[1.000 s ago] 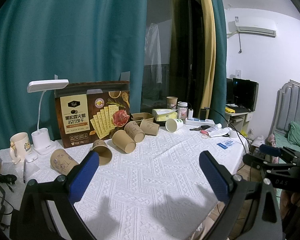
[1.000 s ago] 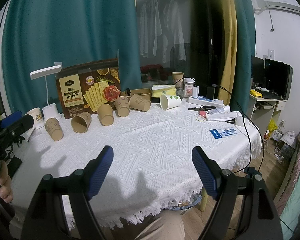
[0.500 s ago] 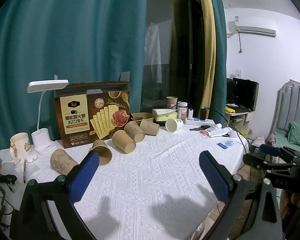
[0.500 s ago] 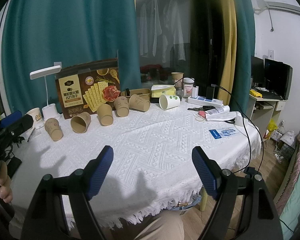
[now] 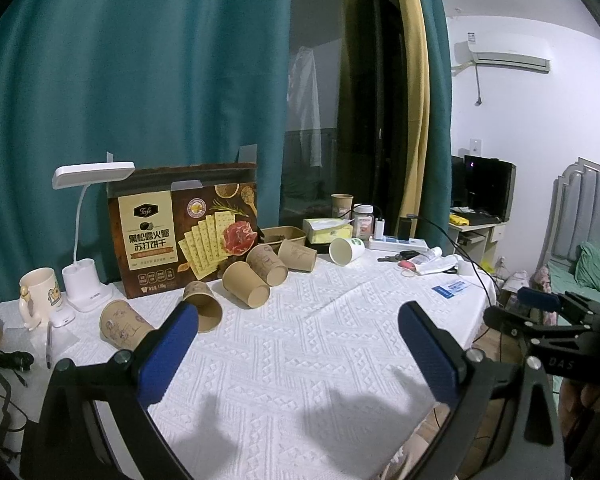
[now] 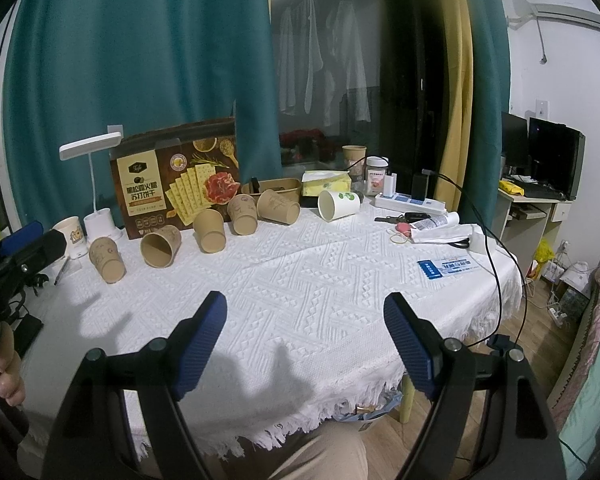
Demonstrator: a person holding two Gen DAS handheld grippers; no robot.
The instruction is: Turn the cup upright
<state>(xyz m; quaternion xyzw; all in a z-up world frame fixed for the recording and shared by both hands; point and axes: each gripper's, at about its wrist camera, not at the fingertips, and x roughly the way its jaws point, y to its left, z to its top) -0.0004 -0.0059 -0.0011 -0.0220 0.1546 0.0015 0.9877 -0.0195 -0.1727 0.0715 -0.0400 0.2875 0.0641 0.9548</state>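
Several brown paper cups lie on their sides in a row on the white tablecloth point(image 6: 300, 280), among them one at the left end point(image 6: 107, 260) point(image 5: 124, 324) and one at the right end point(image 6: 278, 207) point(image 5: 298, 255). A white paper cup point(image 6: 338, 205) point(image 5: 346, 251) lies on its side to their right. My left gripper point(image 5: 298, 354) is open and empty, over the near part of the table. My right gripper point(image 6: 306, 344) is open and empty, above the table's front edge. Both are well short of the cups.
A cracker box point(image 6: 176, 188) stands behind the cups, with a white desk lamp point(image 6: 94, 184) and a mug point(image 6: 71, 232) to its left. A tissue box point(image 6: 326, 182), power strip point(image 6: 410, 204), keys, scissors and a blue card point(image 6: 448, 268) lie at the right. A cable hangs over the right edge.
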